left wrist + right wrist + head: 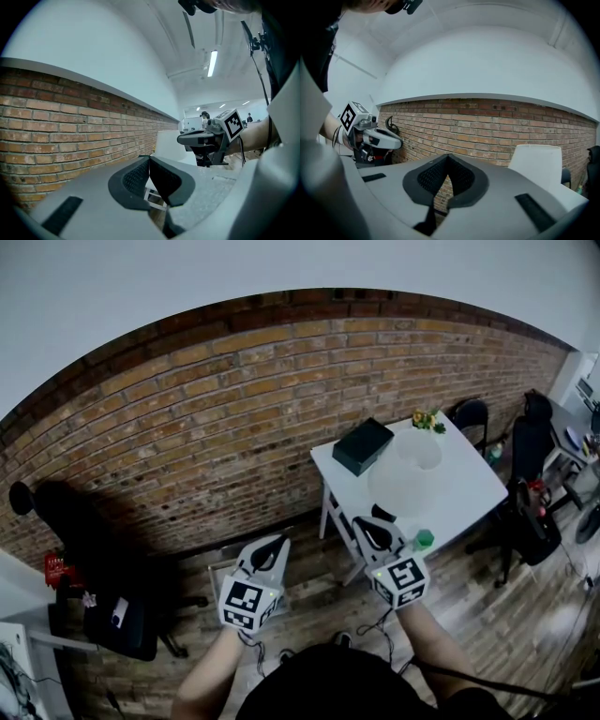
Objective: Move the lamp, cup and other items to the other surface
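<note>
A white table (469, 486) stands against the brick wall, to the right. On it sit a white lamp with a round shade (405, 470), a dark box (364, 446), a small pot of yellow flowers (427, 420) and a green cup (424, 539) near the front edge. My right gripper (373, 531) hovers at the table's near-left corner, shut and empty. My left gripper (272, 545) is held over the floor left of the table, also shut with nothing in it. The lamp shade (536, 161) shows at the right of the right gripper view. In the left gripper view, the right gripper (206, 138) is in sight.
The brick wall (187, 437) runs behind the table. Black office chairs (525, 460) and a desk crowd the right side. Another black chair (108, 615) and a red object (58, 568) are at the left. A pale low object (221, 570) lies on the wooden floor beneath my left gripper.
</note>
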{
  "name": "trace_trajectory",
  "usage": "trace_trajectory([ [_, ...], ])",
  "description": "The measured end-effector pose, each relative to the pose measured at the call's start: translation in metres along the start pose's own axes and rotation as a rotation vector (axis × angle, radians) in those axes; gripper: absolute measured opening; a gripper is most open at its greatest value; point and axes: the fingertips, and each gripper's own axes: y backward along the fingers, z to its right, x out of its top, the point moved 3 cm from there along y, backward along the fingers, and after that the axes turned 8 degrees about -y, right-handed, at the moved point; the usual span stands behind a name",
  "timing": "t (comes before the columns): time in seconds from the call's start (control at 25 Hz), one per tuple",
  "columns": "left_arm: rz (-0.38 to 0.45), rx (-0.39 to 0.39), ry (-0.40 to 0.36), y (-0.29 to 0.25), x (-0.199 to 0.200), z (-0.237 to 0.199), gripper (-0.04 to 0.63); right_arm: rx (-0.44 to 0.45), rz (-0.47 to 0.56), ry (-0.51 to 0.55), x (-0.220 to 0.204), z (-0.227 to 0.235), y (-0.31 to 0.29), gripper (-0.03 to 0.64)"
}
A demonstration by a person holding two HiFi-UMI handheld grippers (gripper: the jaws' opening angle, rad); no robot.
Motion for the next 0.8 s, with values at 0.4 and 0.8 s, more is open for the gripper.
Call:
trace_trajectory([
  [0.4, -0.028, 0.004, 0.013, 0.002, -0.013, -0.002, 0.006, -0.001, -0.032, -0.002, -0.003, -0.002, -0.001, 0.005],
  [0.8, -0.018, -0.004, 0.026, 0.006, -0.017, -0.007, 0.006, -0.011, -0.034, 0.001, -0.007, -0.006, 0.001, 0.003],
])
